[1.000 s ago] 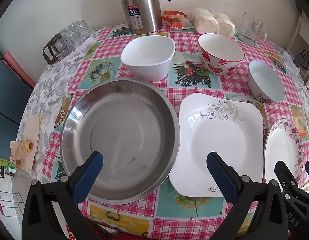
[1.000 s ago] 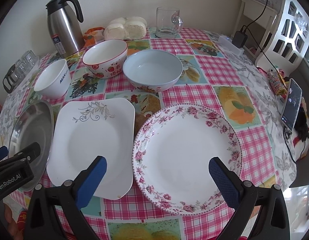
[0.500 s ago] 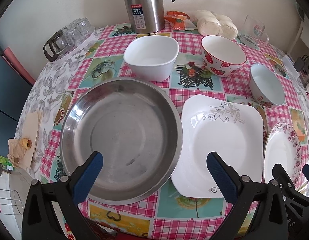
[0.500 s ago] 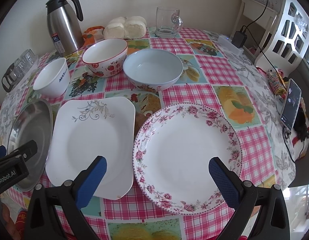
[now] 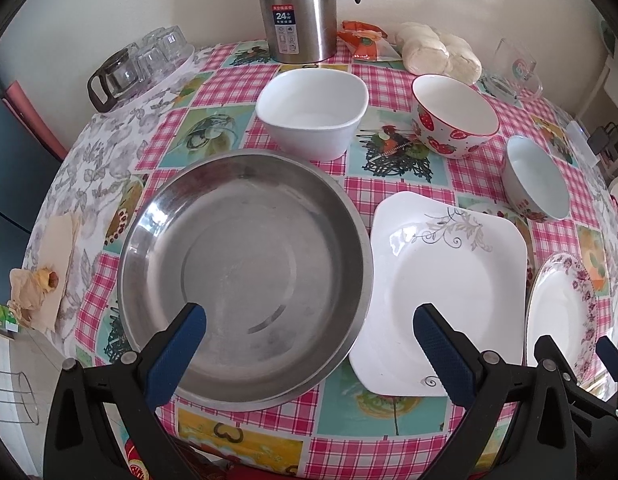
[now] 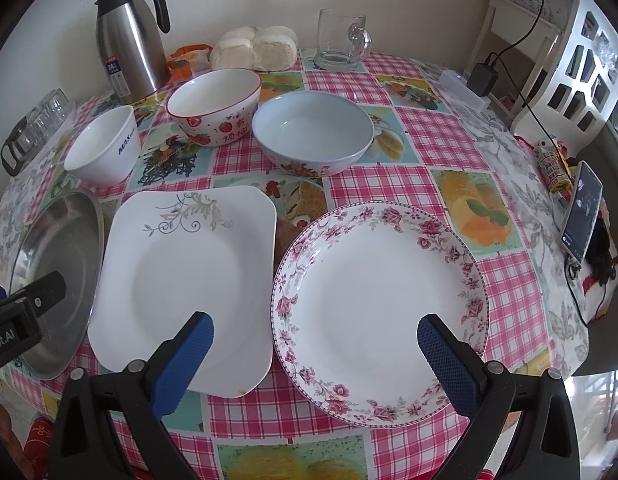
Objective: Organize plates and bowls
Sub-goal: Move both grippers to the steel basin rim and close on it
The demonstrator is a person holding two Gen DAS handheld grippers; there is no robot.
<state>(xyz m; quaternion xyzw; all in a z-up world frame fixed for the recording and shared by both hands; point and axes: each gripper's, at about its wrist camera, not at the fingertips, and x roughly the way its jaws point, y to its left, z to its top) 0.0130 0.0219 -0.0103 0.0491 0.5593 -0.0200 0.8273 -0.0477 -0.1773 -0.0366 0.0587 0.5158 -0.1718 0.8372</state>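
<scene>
Noted three plates in a row along the near edge of the round table covered in a pink-checked cloth [image 6: 441,136]: a round stainless-steel pan-like plate [image 5: 245,268] at the left, a square white plate with a grey scroll motif [image 6: 189,276] in the middle, a round white plate with a pink floral rim [image 6: 381,304] at the right. Steel rim overlapped the square plate's left edge; square and floral plates lay just beside each other.

Behind them, toward the far edge, stood three bowls: a squarish white bowl [image 5: 313,120], a white bowl with red strawberries [image 6: 215,112], a pale blue bowl with a floral base [image 6: 313,136]. All upright and empty.

Left gripper [image 5: 309,340] hovered above the near edge, blue pads spread wide over steel plate and square plate, holding nothing. Right gripper [image 6: 315,348] likewise spread wide over square and floral plates, holding nothing.

Along the far edge: steel thermos jug [image 6: 129,44], white buns [image 6: 255,48], glass mug [image 6: 343,40].
</scene>
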